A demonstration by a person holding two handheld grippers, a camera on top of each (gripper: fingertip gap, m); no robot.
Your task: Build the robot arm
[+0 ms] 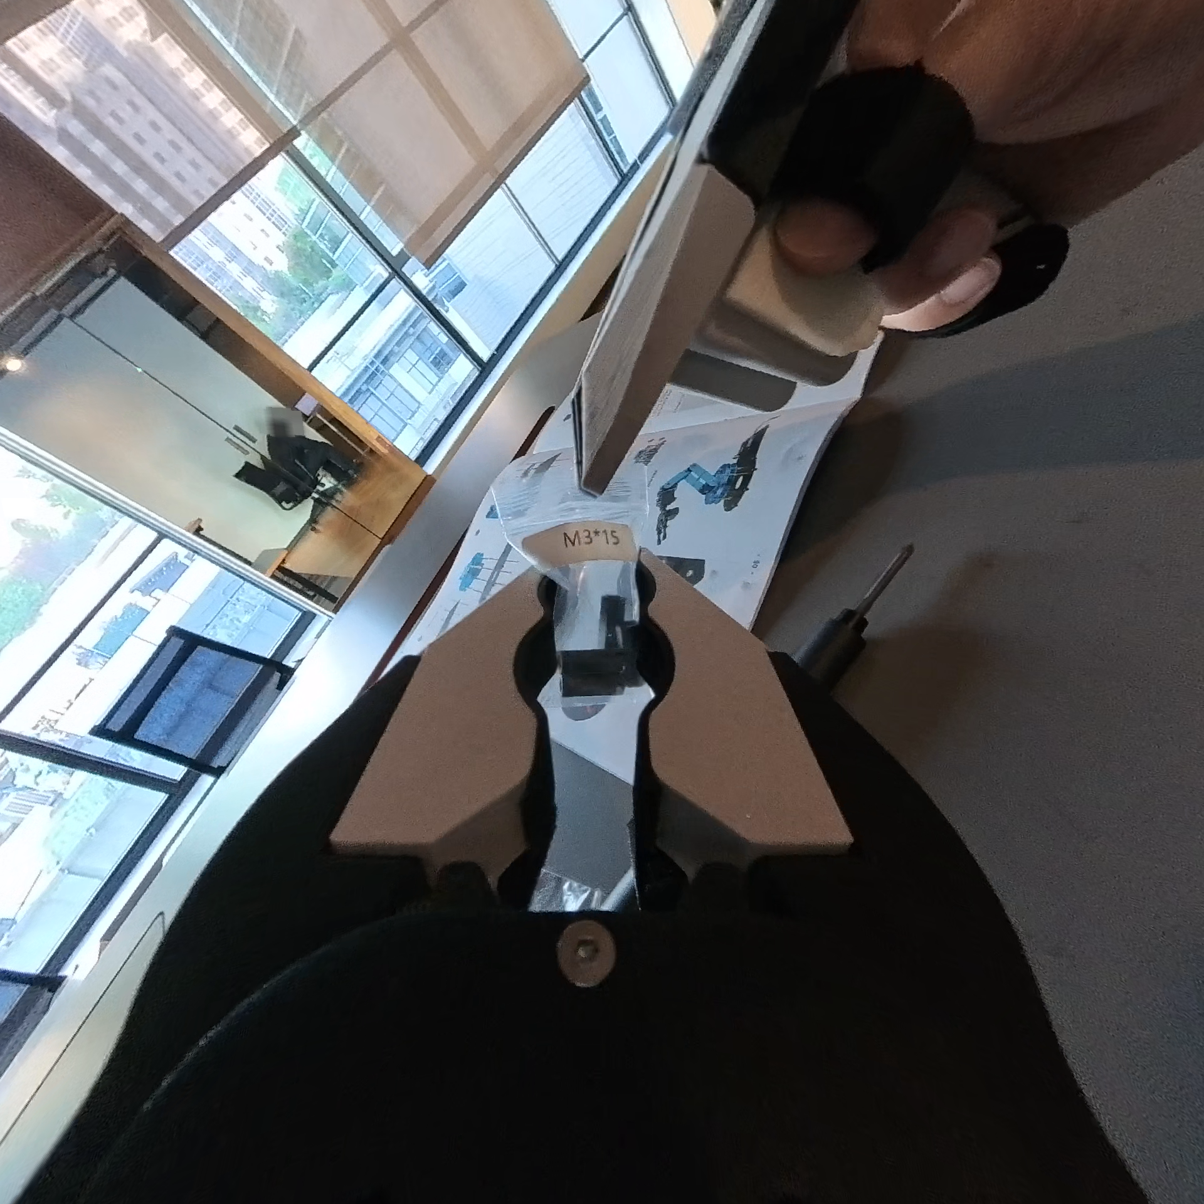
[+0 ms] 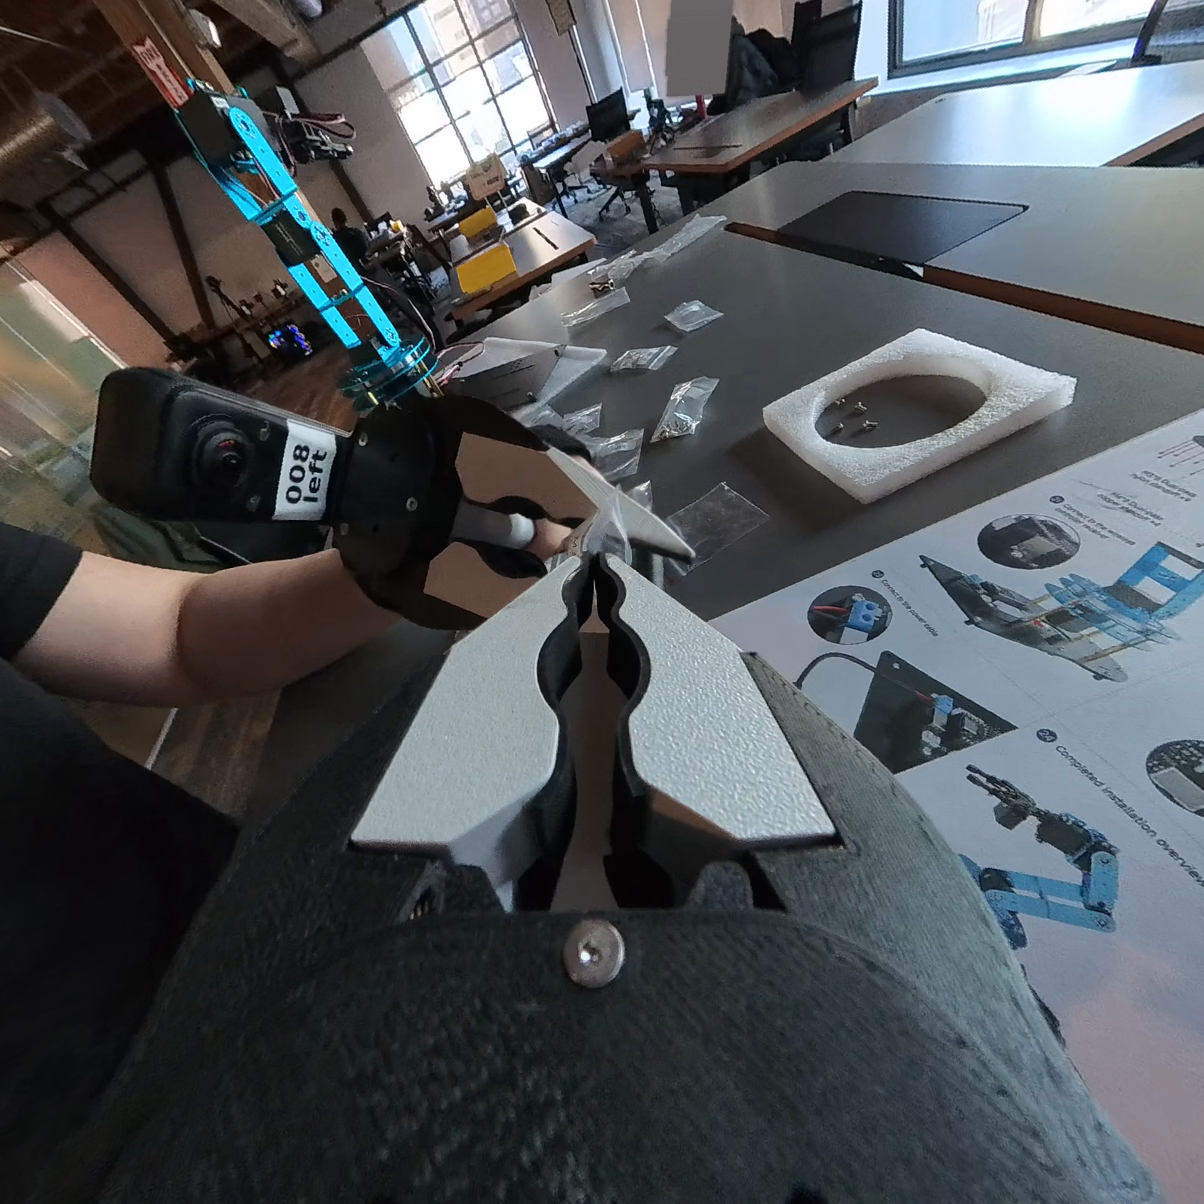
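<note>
your dark grey table (image 2: 814, 313) runs wide toward the far desks, with a bare stretch along its far side beyond the foam. near your right side the printed instruction sheet (image 2: 977, 651) covers the near edge of the table, its border cutting diagonally just past your right gripper. a white foam block (image 2: 1016, 397) with a round cut-out sits just beyond the sheet, a few screws (image 2: 847, 420) lying in the hole. left of the foam, small clear bags (image 2: 684, 404) are scattered close together, leaving little free surface there. a blue robot arm (image 2: 306, 260) stands at the table's left end. your left gripper (image 1: 589, 573) is clenched on a small clear bag of black parts (image 1: 596, 625), held above the sheet. your right gripper (image 2: 594, 565) has its tips pressed together on the top edge of that same bag, so both grippers meet nose to nose. a screwdriver (image 1: 847, 619) lies on the table just beside your left gripper.
</note>
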